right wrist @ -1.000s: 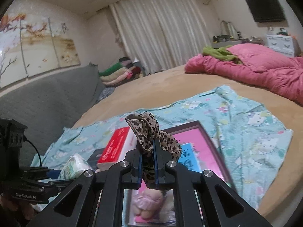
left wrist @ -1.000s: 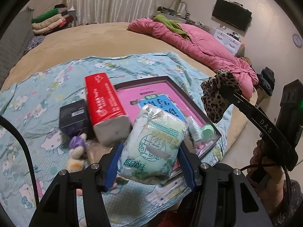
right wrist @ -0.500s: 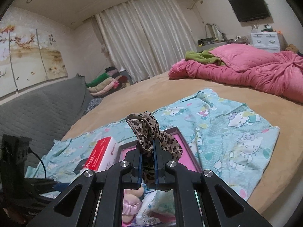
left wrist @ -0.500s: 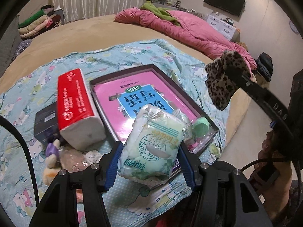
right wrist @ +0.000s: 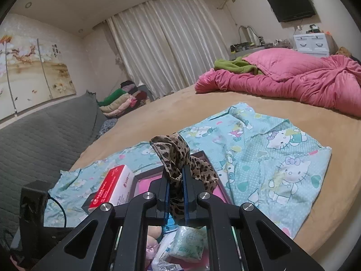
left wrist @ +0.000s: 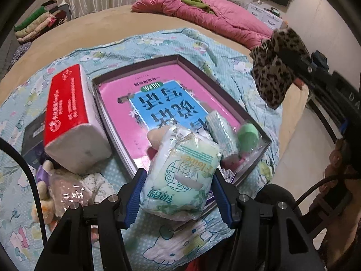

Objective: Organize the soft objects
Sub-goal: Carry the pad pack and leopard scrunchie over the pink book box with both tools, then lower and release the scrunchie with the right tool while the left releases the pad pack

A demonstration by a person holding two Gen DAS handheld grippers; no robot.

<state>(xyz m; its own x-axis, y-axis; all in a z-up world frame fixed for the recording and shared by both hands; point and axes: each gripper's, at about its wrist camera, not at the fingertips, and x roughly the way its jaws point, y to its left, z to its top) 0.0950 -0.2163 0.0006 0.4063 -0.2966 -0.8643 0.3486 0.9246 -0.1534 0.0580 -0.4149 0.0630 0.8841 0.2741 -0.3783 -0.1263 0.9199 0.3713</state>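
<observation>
Your left gripper [left wrist: 178,194], jaws about half open, clamps a green tissue pack [left wrist: 180,178] over the near corner of the pink tray [left wrist: 180,58]. Your right gripper [right wrist: 176,189], pinched shut on a leopard-print cloth [right wrist: 173,155], sits at 2 o'clock. Red tissue box [left wrist: 70,117] at 10 o'clock.

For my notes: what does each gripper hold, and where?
Left gripper: soft pale-green plastic pack, by its sides. Right gripper: leopard-print cloth, pinched mid-fold.

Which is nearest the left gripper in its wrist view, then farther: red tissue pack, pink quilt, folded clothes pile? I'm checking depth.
From the left gripper:
1. Red tissue pack, just ahead, left of the box.
2. Pink quilt, far right across the bed.
3. Folded clothes pile, far left; too close to the quilt to rank surely.
</observation>
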